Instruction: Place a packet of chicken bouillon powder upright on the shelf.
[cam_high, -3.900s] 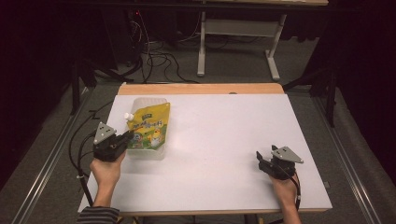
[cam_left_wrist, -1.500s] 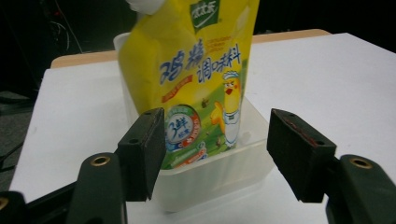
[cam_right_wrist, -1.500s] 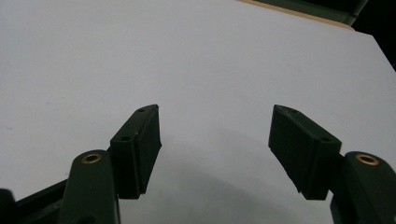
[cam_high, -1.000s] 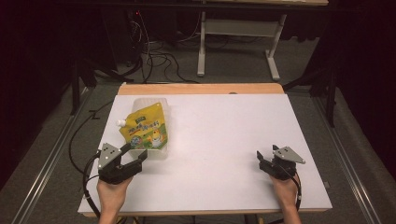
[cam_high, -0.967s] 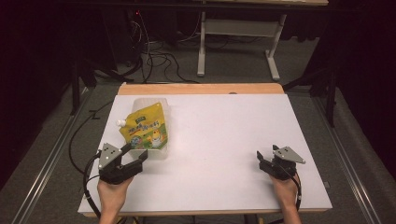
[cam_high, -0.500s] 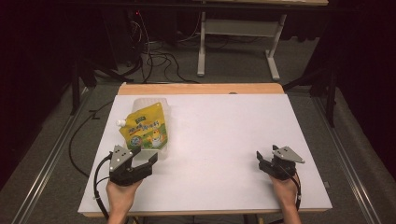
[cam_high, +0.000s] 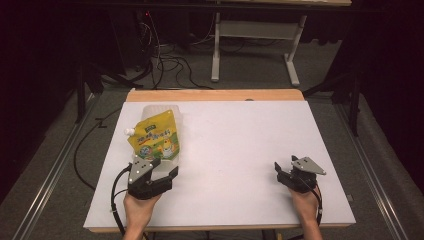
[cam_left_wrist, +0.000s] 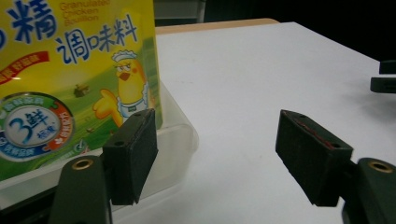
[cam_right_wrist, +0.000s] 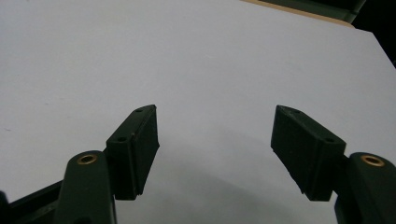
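Note:
A yellow seasoning pouch (cam_high: 154, 137) with a white spout lies in a clear plastic container (cam_high: 159, 111) at the table's left. In the left gripper view the pouch (cam_left_wrist: 70, 65) leans over the container's rim (cam_left_wrist: 180, 135), just behind the left jaw. My left gripper (cam_high: 167, 176) sits on the table right in front of the container, open, with nothing between its jaws (cam_left_wrist: 217, 154). My right gripper (cam_high: 281, 172) rests near the front right of the white table (cam_high: 240, 140), also open and empty (cam_right_wrist: 215, 149).
A wooden strip (cam_high: 215, 95) runs along the table's far edge. Cables and a desk frame (cam_high: 255, 35) lie on the floor beyond. The other gripper's jaws (cam_left_wrist: 385, 77) show at the right edge of the left gripper view.
My left gripper has drawn back from the pouch's left side toward the front edge, then shifted right to sit in front of the container. The right gripper has stayed put.

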